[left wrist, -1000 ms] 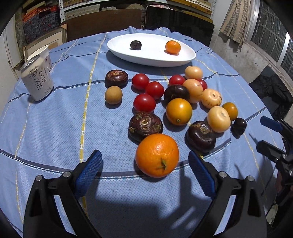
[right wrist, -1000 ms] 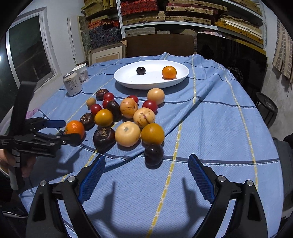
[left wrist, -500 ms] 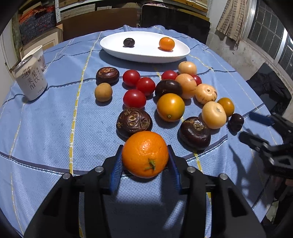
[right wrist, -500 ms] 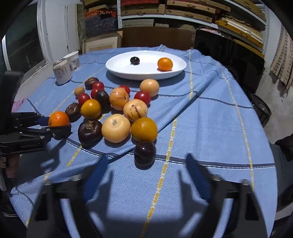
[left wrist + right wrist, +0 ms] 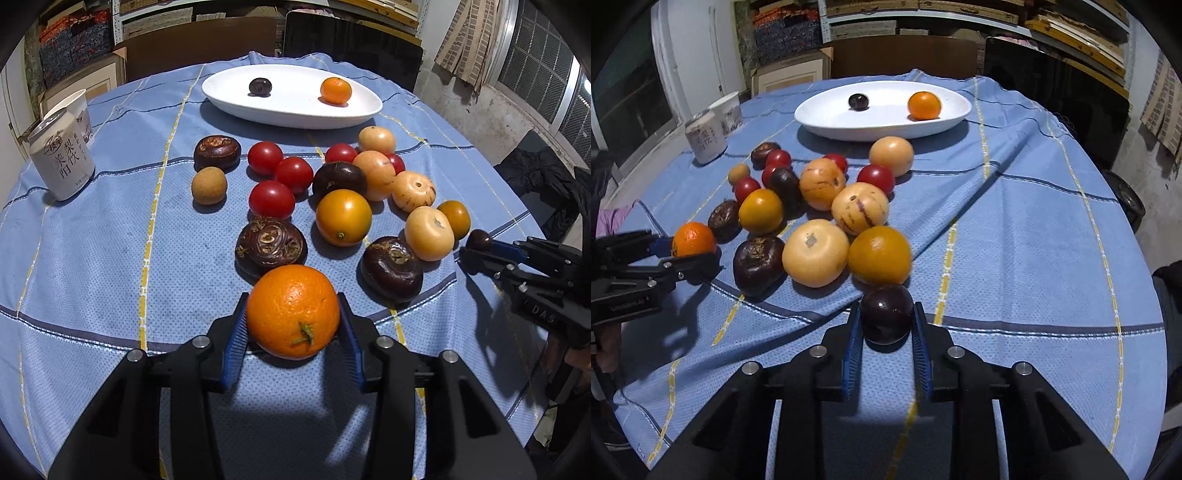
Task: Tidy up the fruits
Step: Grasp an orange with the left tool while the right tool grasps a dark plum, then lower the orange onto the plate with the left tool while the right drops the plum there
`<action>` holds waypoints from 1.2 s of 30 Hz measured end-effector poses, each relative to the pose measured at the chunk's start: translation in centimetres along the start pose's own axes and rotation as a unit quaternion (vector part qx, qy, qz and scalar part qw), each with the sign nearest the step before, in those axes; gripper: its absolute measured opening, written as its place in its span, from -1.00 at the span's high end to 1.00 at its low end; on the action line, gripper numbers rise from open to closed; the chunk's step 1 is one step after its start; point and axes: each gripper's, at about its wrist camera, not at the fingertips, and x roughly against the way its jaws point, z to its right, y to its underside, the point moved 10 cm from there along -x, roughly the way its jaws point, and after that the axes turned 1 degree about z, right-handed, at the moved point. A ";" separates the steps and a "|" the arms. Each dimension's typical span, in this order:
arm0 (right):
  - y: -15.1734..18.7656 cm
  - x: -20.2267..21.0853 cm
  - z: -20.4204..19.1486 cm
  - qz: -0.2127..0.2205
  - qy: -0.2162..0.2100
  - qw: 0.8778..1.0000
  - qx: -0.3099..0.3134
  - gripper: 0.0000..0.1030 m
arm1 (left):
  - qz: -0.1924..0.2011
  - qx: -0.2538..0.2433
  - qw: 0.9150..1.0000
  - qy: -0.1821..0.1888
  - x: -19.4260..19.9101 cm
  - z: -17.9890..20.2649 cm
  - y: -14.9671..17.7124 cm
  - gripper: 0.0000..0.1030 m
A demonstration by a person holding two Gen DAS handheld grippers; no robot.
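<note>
My left gripper (image 5: 293, 317) is shut on a large orange (image 5: 293, 311) that rests on the blue cloth at the near edge of the fruit cluster. My right gripper (image 5: 886, 319) is shut on a dark purple plum (image 5: 886, 314) at the cluster's near right corner. From the right wrist view the left gripper (image 5: 698, 254) shows at far left with the orange (image 5: 693, 239) between its fingers. From the left wrist view the right gripper (image 5: 476, 251) shows at far right, gripping the plum (image 5: 478, 240). A white oval plate (image 5: 229, 92) at the back holds a small dark plum (image 5: 260, 86) and a small orange (image 5: 335, 90).
Red tomatoes (image 5: 271, 199), yellow-orange fruits (image 5: 343, 217), pale melons (image 5: 428, 233) and dark brown water chestnuts (image 5: 270, 245) lie scattered mid-table. A drink can (image 5: 61, 158) and a paper cup (image 5: 74, 107) stand at the left. A hand (image 5: 607, 347) shows at far left.
Both grippers went from wide open to shut: the left closed on the large orange, the right moved in toward the dark plum and closed on it.
</note>
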 end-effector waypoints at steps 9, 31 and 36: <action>-1.9 3.5 0.5 0.047 -0.024 0.999 -0.014 0.47 | 0.011 0.003 1.000 -0.009 2.6 -1.0 0.2 0.15; -17.8 -0.4 0.5 0.089 -0.074 0.993 -0.001 0.47 | 0.051 -0.006 0.999 -0.008 -0.6 -2.7 -17.2 0.15; -19.5 -6.7 1.6 0.046 -0.057 0.997 -0.004 0.47 | 0.023 0.007 1.000 -0.019 -5.8 -3.8 -19.9 0.15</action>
